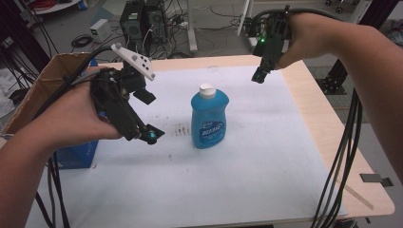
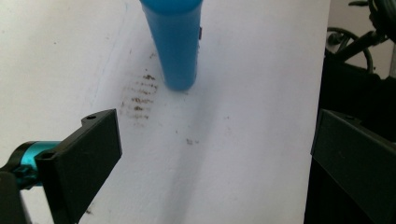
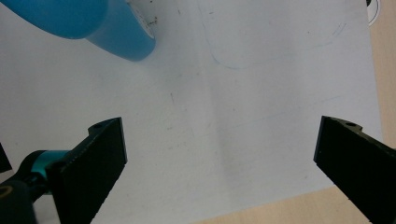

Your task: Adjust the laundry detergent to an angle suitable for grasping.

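A blue bottle (image 1: 209, 119) with a white cap stands upright in the middle of the white sheet (image 1: 266, 156). My left gripper (image 1: 148, 116) hovers just left of it, held in a hand, jaws wide apart and empty. In the left gripper view the bottle (image 2: 175, 42) stands ahead of the open gripper (image 2: 215, 154). My right gripper (image 1: 260, 73) is held high at the far right, above the sheet's back edge, pointing down. In the right gripper view the bottle (image 3: 107, 23) lies at the upper left, away from the open, empty gripper (image 3: 219, 158).
A cardboard box (image 1: 47, 80) stands at the table's left edge, with a blue box (image 1: 76, 153) beside it under my left forearm. Brown smudges (image 1: 179, 129) mark the sheet left of the bottle. Bare wood (image 1: 328, 128) runs along the table's right side. Cables (image 1: 344, 156) hang from the right arm.
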Motion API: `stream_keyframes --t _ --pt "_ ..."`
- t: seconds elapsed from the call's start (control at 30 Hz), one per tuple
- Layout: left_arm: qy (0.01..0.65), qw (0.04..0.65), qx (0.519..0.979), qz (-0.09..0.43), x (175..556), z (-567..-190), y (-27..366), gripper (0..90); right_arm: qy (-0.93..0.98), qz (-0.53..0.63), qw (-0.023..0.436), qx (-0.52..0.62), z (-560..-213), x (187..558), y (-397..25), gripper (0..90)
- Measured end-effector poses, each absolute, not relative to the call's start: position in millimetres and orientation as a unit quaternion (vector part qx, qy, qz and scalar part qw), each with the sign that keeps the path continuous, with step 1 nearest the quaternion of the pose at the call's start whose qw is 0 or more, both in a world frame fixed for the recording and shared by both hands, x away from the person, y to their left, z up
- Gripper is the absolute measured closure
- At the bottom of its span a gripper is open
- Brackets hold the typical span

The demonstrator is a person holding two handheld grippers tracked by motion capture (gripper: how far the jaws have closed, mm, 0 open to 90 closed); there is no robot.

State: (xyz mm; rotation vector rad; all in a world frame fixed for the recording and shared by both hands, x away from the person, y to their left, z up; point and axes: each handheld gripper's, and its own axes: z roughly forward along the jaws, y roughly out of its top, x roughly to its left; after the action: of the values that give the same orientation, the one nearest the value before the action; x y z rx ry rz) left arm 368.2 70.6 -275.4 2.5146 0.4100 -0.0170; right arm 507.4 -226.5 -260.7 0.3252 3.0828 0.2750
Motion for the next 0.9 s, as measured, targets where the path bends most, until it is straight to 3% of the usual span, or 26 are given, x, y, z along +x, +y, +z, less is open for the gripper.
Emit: stream_keyframes --t 0.9 --pt "0.226 0.331 0.916 -0.002 405 -286 34 1.7 0.99 0.079 0.013 0.112 -262 507 -235 1.7"
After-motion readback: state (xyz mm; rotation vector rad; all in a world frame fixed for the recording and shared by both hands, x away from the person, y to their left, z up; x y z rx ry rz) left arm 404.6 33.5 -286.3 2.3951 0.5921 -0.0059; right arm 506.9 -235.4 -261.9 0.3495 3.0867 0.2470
